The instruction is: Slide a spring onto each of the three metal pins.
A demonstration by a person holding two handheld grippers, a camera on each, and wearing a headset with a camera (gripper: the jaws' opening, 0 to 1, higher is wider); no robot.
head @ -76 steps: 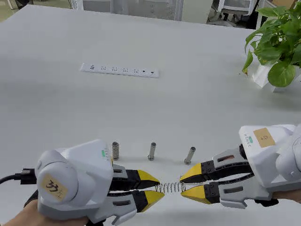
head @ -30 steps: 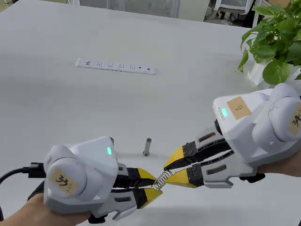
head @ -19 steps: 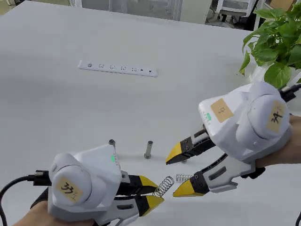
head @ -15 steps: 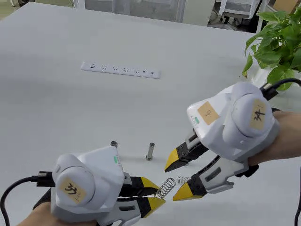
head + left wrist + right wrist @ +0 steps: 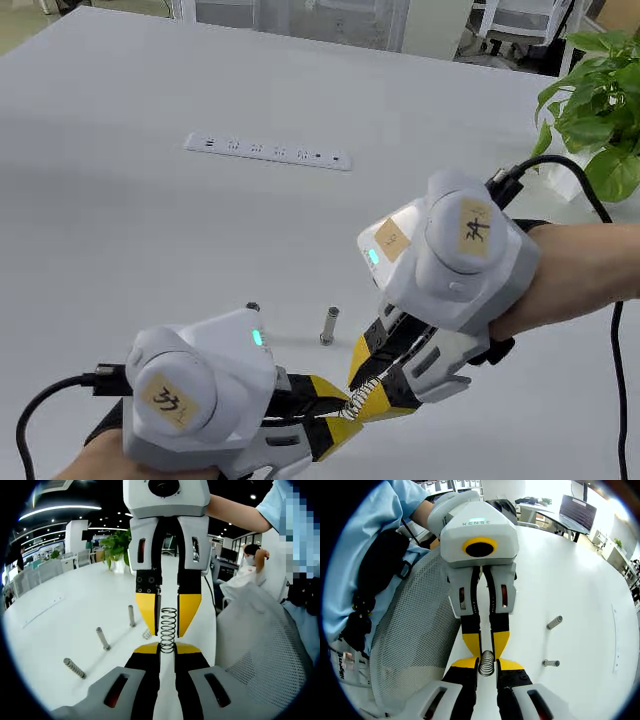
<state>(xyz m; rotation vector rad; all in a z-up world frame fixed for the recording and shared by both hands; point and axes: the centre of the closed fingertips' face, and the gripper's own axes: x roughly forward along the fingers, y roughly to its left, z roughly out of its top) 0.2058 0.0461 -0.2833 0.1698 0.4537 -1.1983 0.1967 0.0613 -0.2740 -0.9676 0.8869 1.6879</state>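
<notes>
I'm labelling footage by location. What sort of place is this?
Probably an open-plan office: a large white table with a power strip, a potted plant and a mesh office chair.

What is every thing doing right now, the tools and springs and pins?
held spring, pinched between both tools
left tool, shut on it
right tool, shut on it
near pin, wearing a spring
middle pin, bare
far pin, bare
loose spring, lying beside the far pin

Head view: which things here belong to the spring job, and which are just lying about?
Job: thin coiled steel spring, left gripper and right gripper holding it, short upright metal pins.
Lying about: long white power strip, leafy green potted plant.
</notes>
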